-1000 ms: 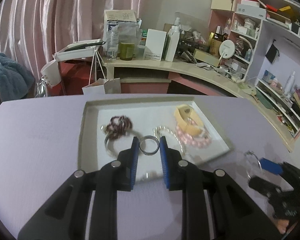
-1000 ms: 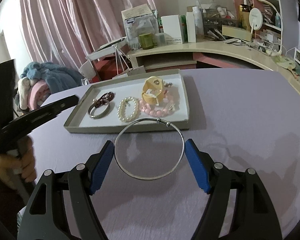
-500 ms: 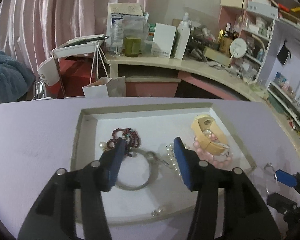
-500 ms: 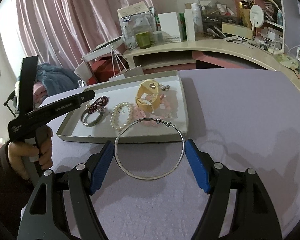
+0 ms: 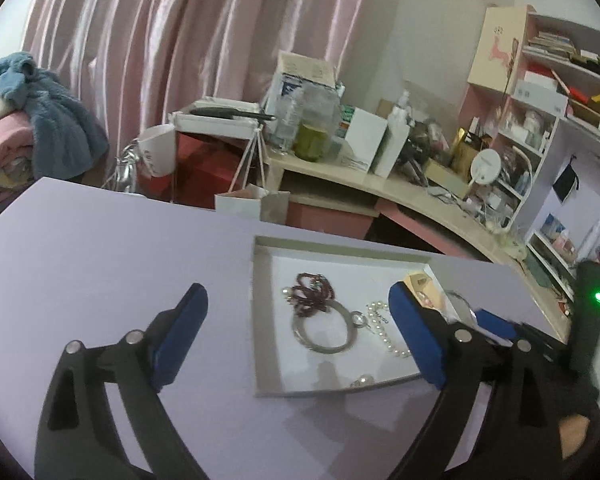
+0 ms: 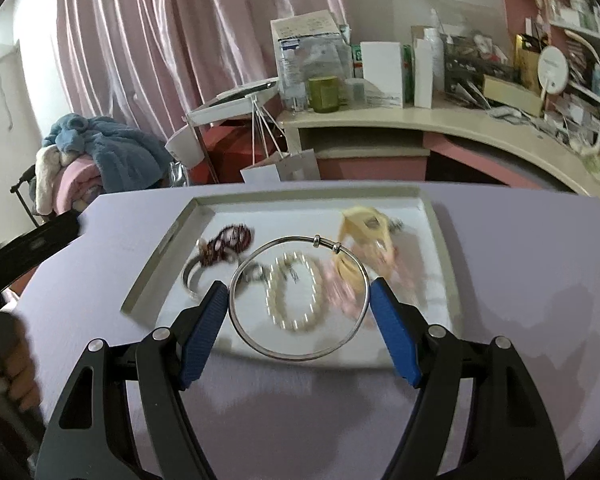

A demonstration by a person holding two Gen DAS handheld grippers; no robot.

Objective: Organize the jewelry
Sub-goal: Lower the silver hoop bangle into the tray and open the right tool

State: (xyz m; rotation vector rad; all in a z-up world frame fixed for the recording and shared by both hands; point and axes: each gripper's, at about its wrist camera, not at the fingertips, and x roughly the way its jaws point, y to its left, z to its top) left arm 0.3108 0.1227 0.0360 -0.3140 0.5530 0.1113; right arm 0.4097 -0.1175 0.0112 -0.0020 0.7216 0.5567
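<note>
Right wrist view: the right gripper (image 6: 298, 314) clamps the silver hoop (image 6: 298, 298) across its width, flat, above the tray (image 6: 160, 270) near edge; left gripper (image 5: 298, 338) fingers (image 5: 182, 332) are opening, empty.

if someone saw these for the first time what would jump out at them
First, the big silver hoop bangle held between the blue pads of the right tool, over the near part of the shallow tray. Beneath it, a pearl bracelet, a dark red bead strand and a yellow band lie in the tray. The left tool is opening, with nothing between its pads.
</note>
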